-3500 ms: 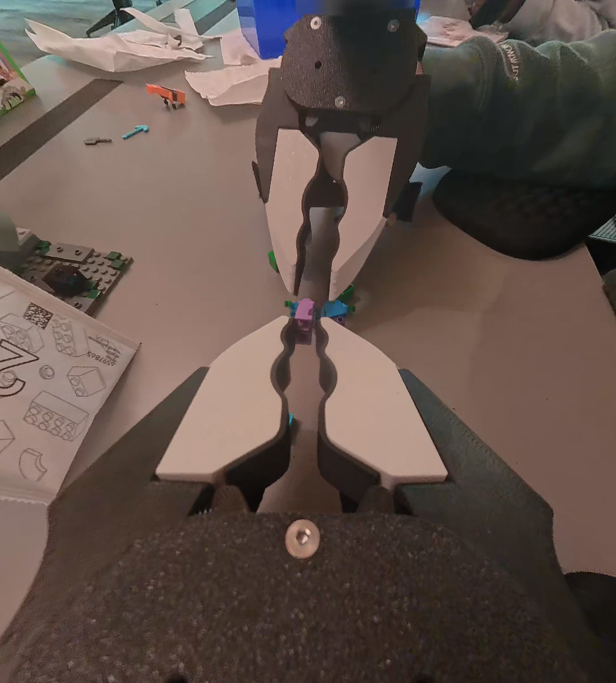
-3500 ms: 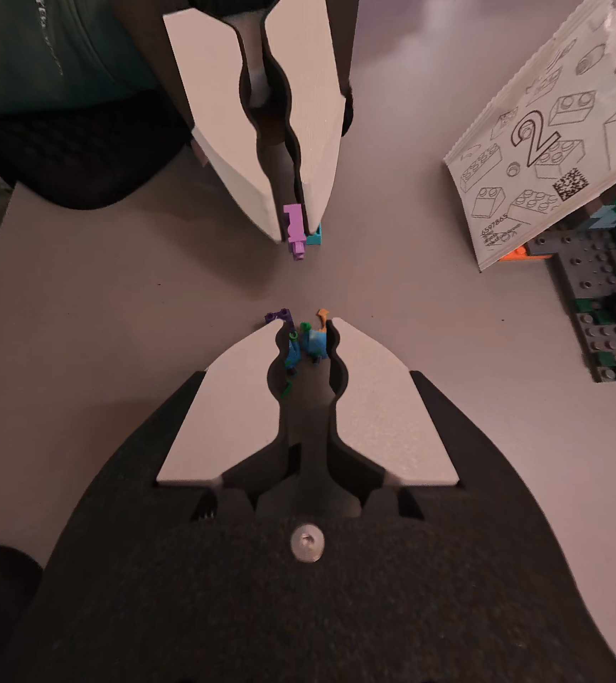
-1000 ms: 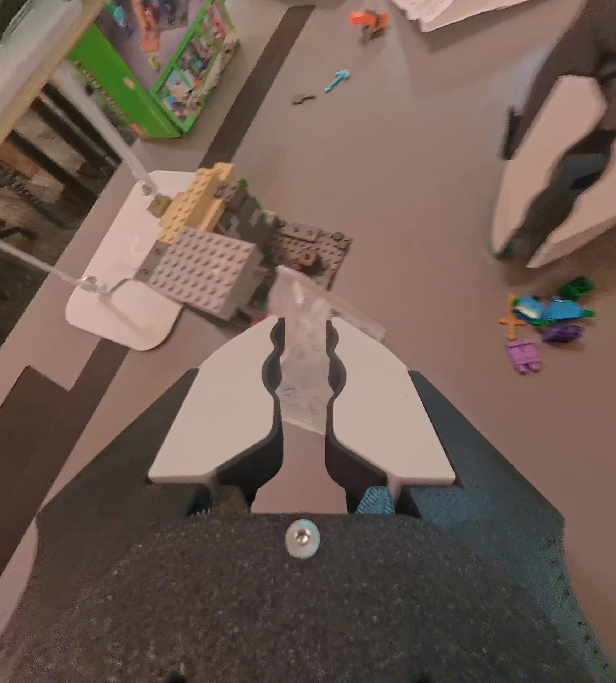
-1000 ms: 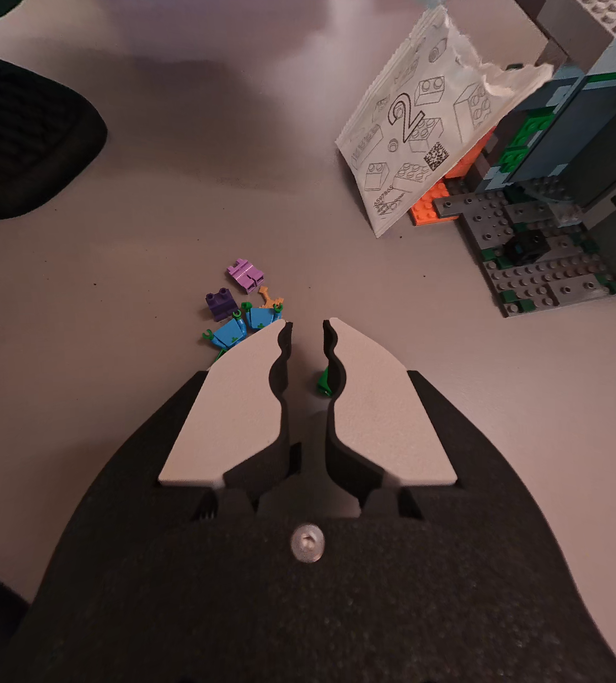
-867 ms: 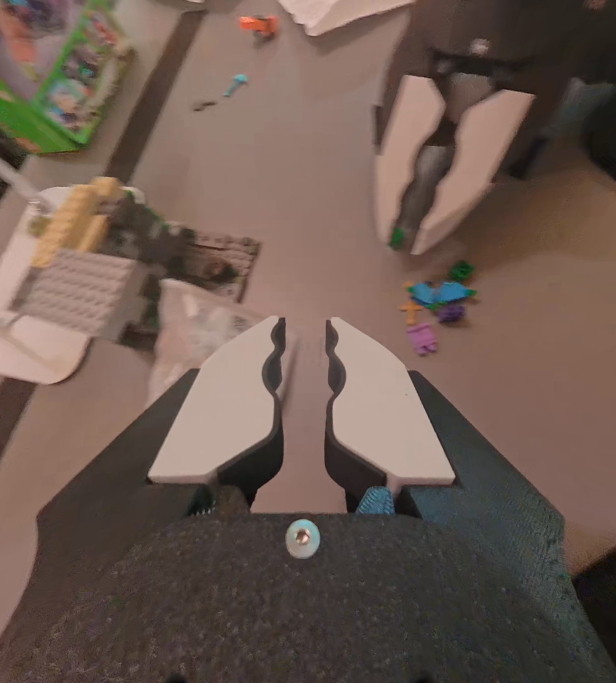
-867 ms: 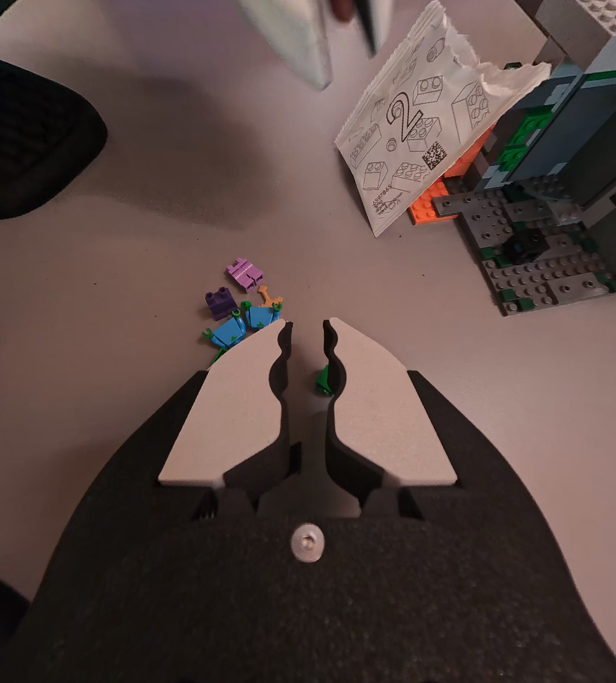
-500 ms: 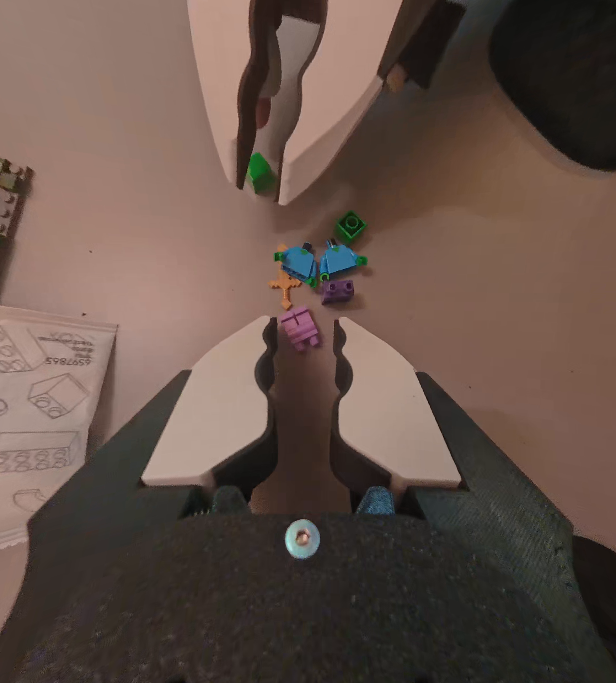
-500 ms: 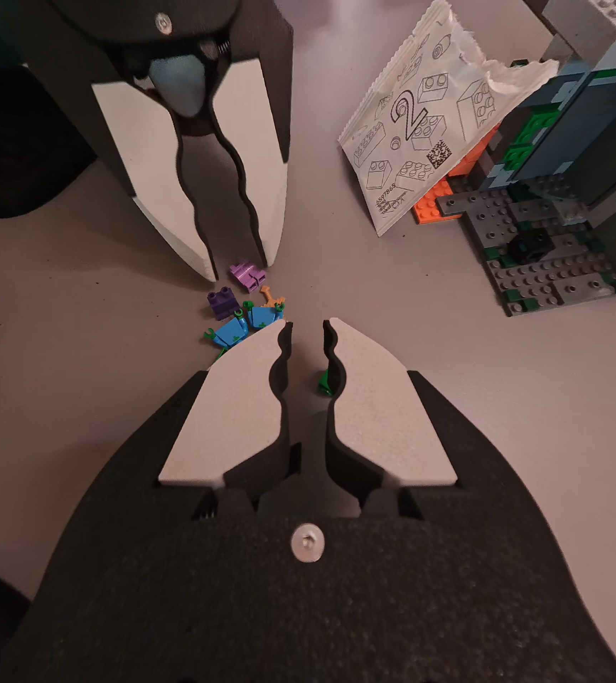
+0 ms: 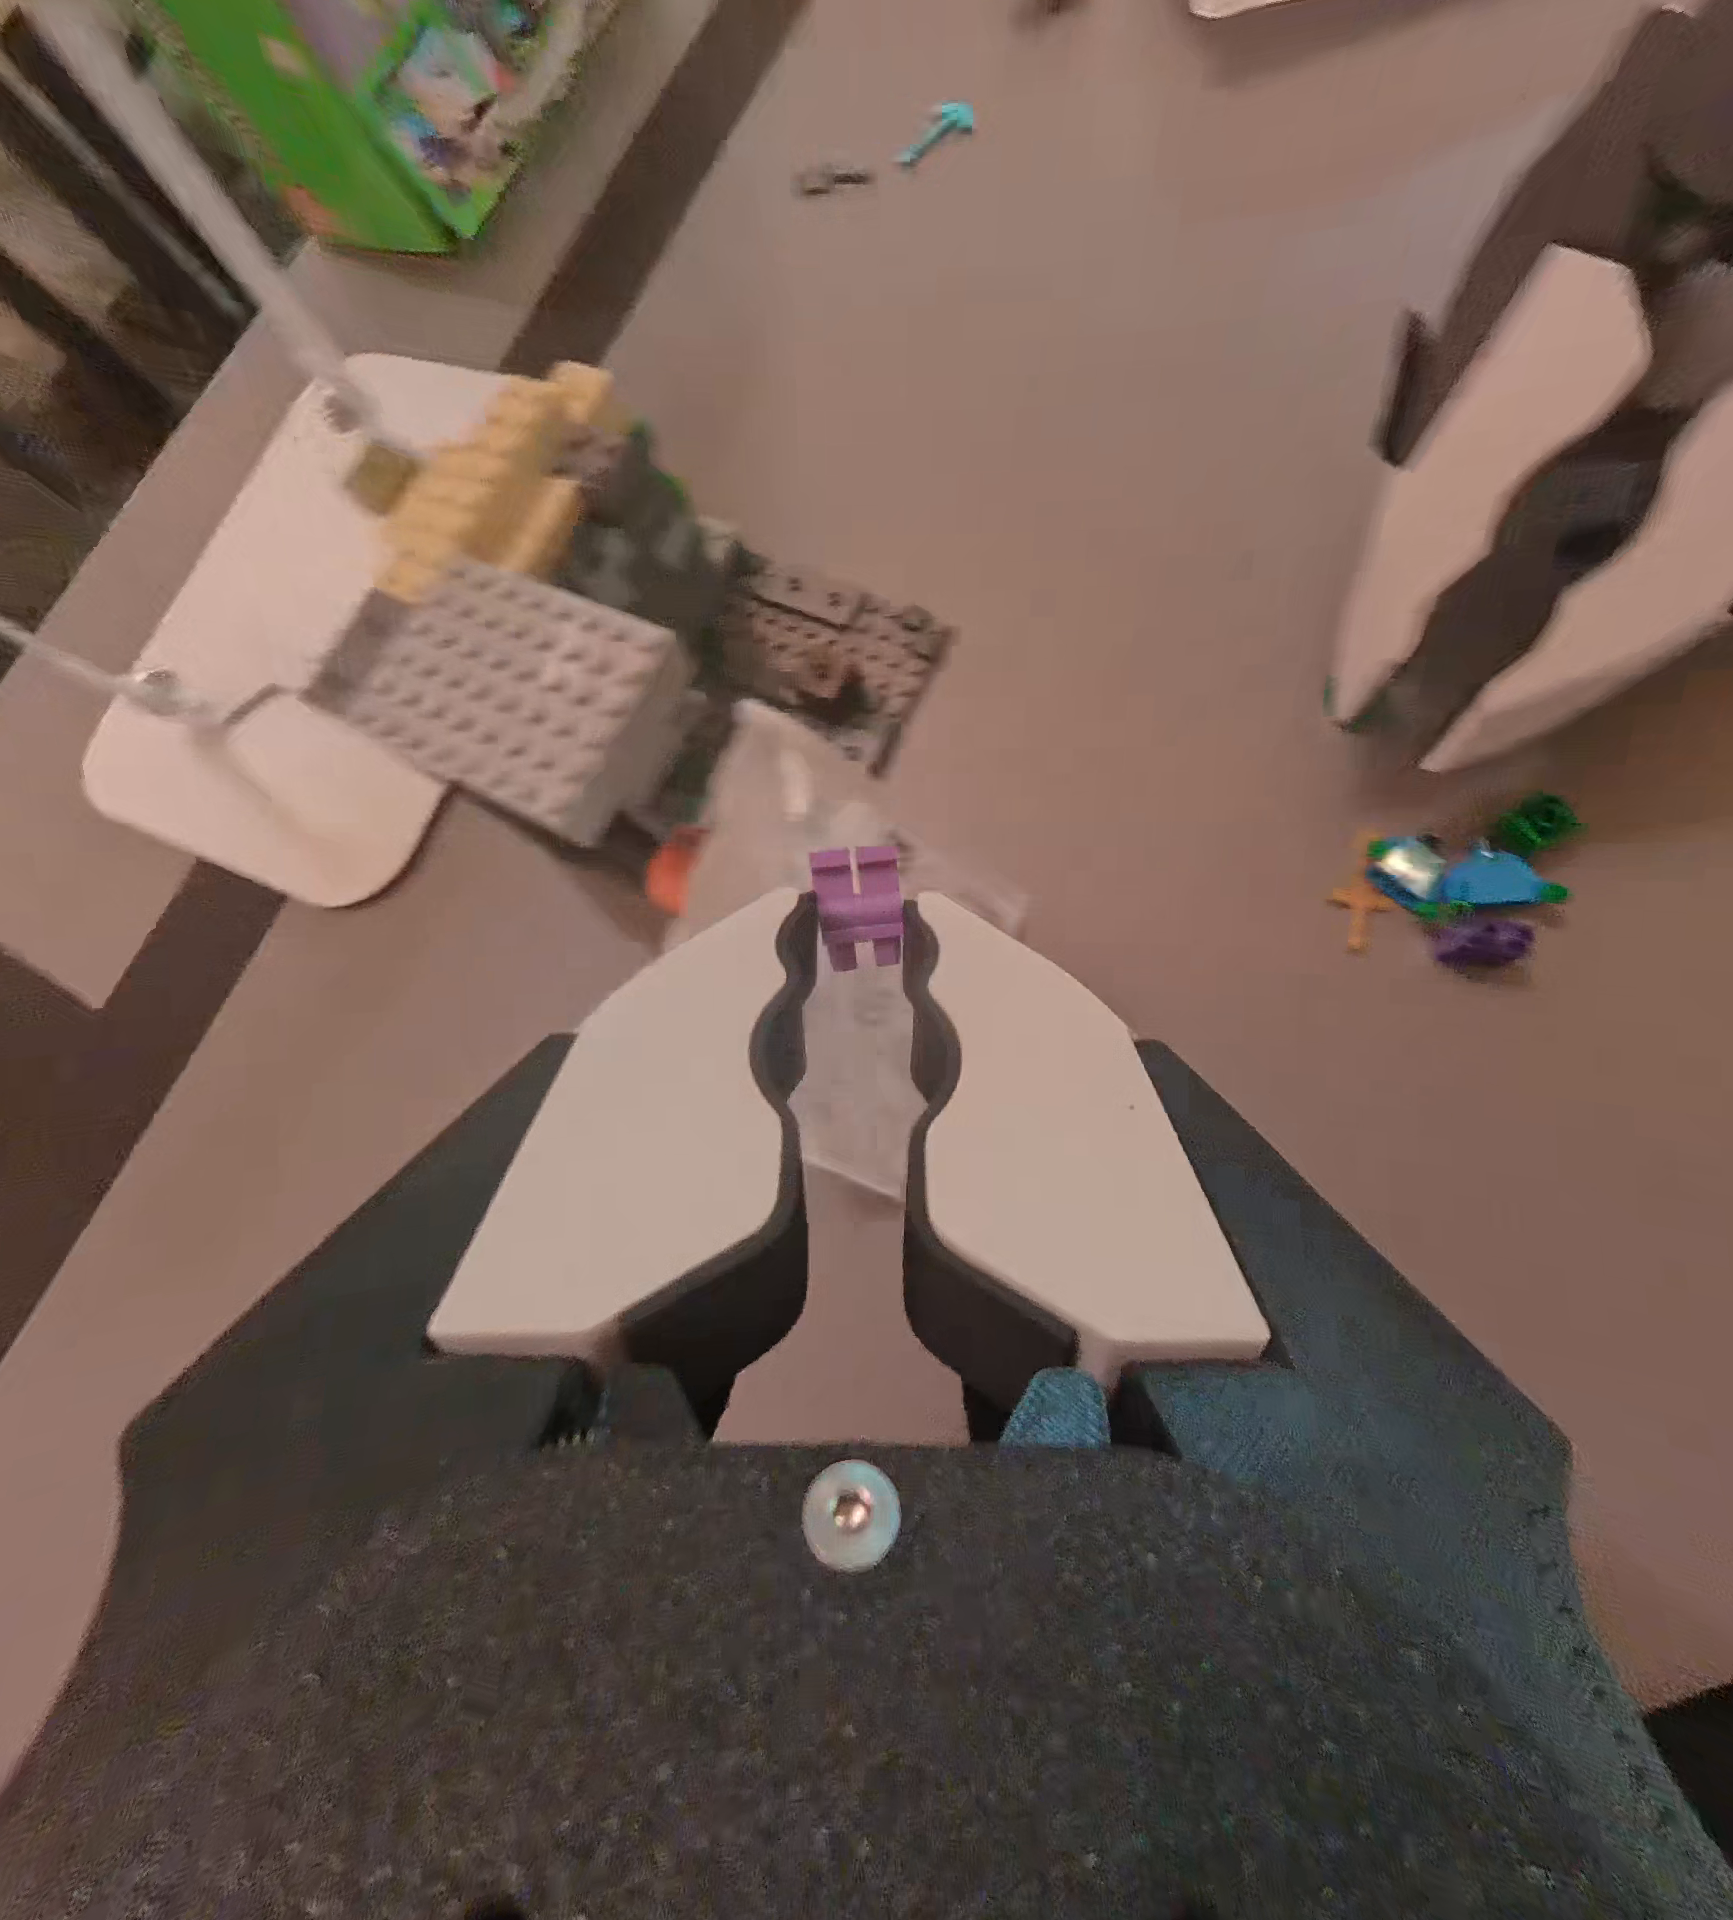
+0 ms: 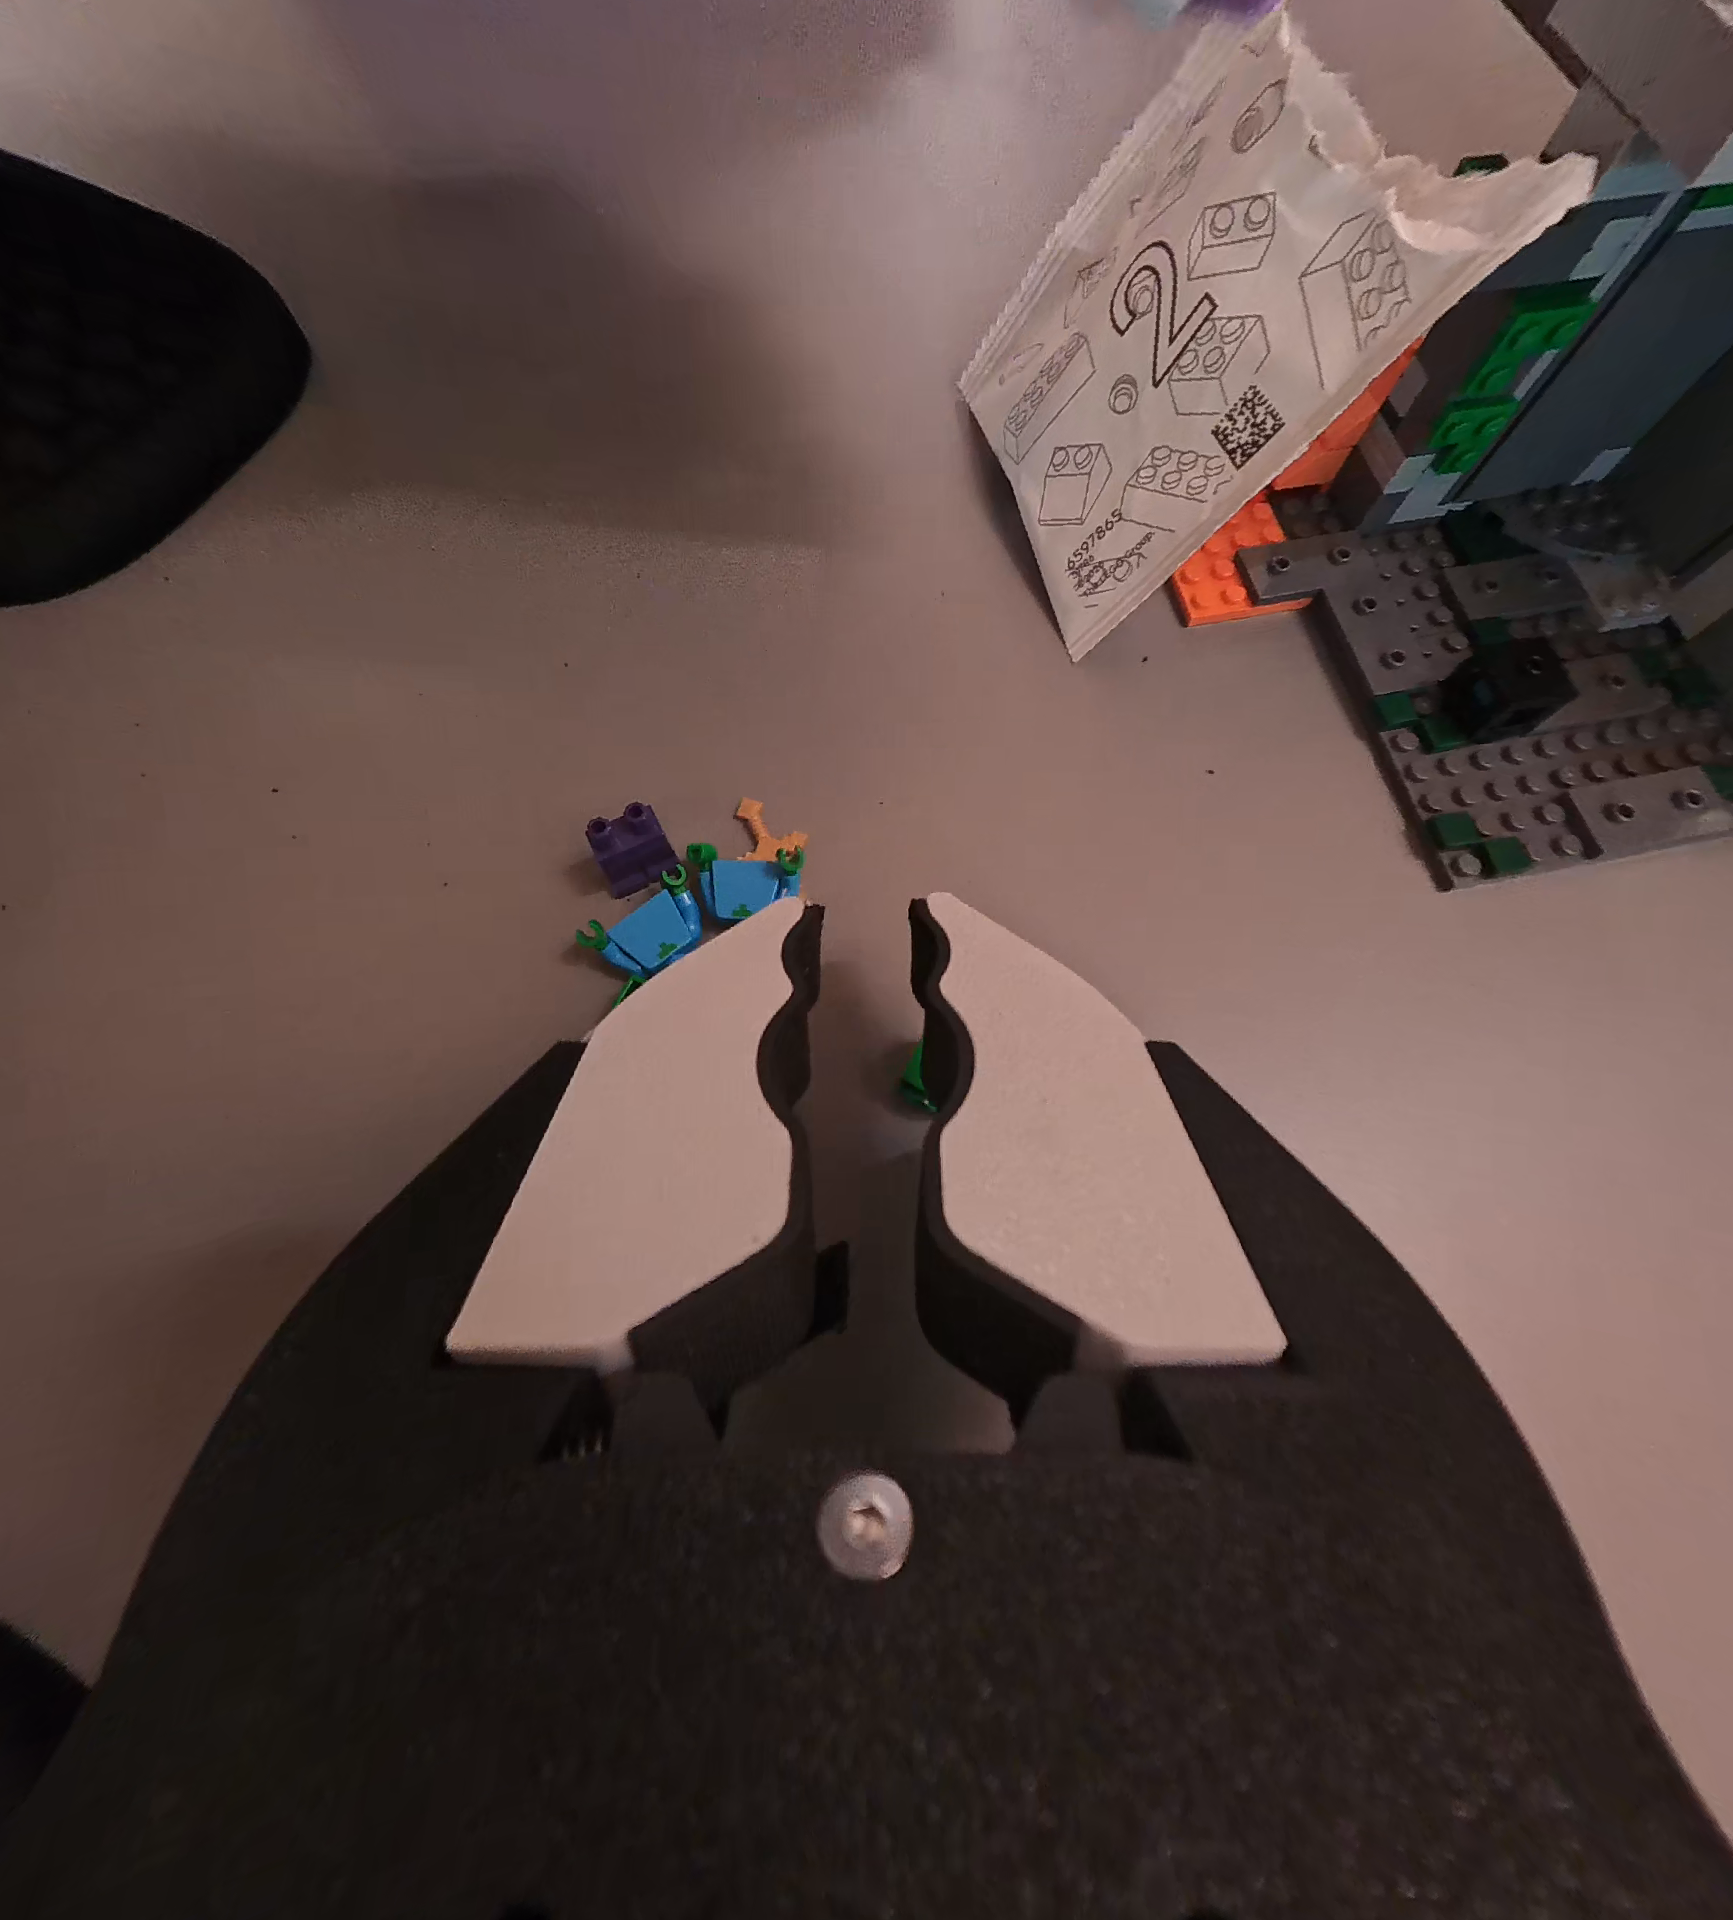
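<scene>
Nearby: paper bag (image 10: 1194,343) | brick build (image 10: 1568,665) | 2 blue torsos (image 10: 696,904)

Smooth, matt plastic lilac minifigure legs (image 9: 855,906); crinkled white paper bag (image 10: 1194,343) at two o'clock; studded grey plastic baseplate (image 10: 1568,769); smooth matt grey table (image 10: 426,727).

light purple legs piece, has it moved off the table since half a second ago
Yes. It lay beside the small pile of pieces; now the light purple legs piece is pinched in the left gripper, lifted away to that pile's left.

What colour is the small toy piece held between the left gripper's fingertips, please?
The toy piece in the left gripper is light purple, clearest in the left wrist view.
</scene>
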